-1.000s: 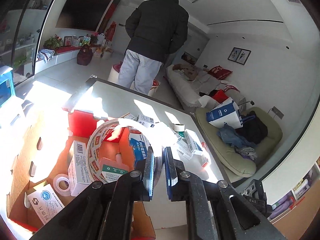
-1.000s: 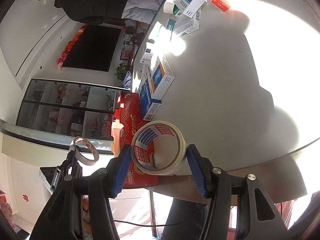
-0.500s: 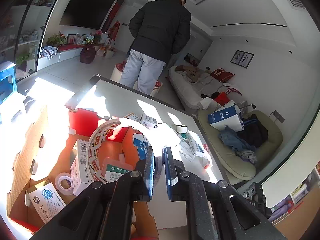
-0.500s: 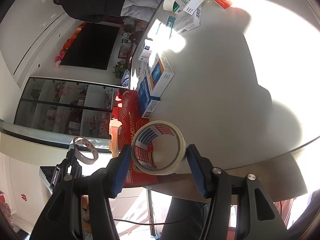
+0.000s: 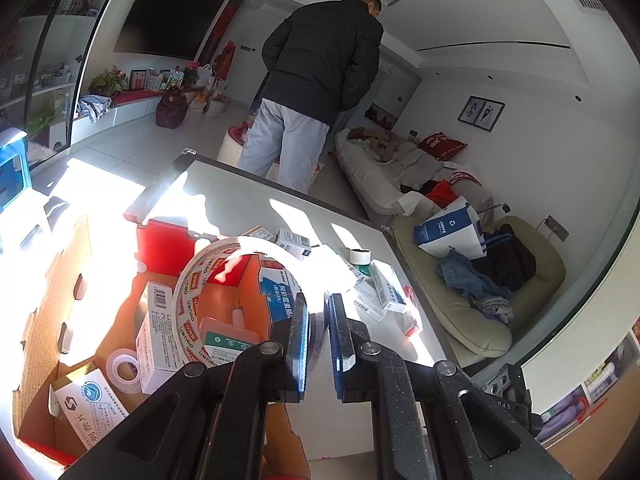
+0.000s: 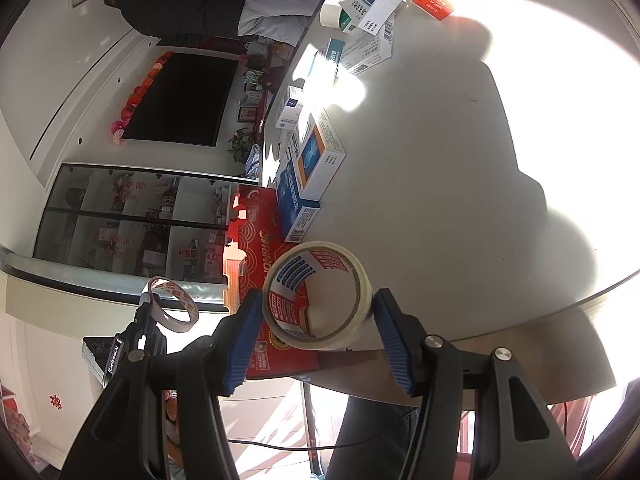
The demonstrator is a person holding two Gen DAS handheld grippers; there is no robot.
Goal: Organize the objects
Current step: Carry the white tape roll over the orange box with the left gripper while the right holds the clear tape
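The left gripper (image 5: 318, 334) has its jaws nearly together, pinching the thin wall of a wide tape ring (image 5: 224, 280) printed in red and white; the ring stands on edge with its hole facing the camera, and the open cardboard box (image 5: 52, 280) lies directly below and just ahead of it — a straight lowering looks like all the coming move needs. The right gripper (image 6: 318, 322) is spread wide, its blue pads set against opposite sides of a clear tape roll (image 6: 320, 296) whose hole also faces the lens; it hangs at the table edge (image 6: 560, 308), beside the box's red wall (image 6: 256, 240) — the left looks nearer to a drop.
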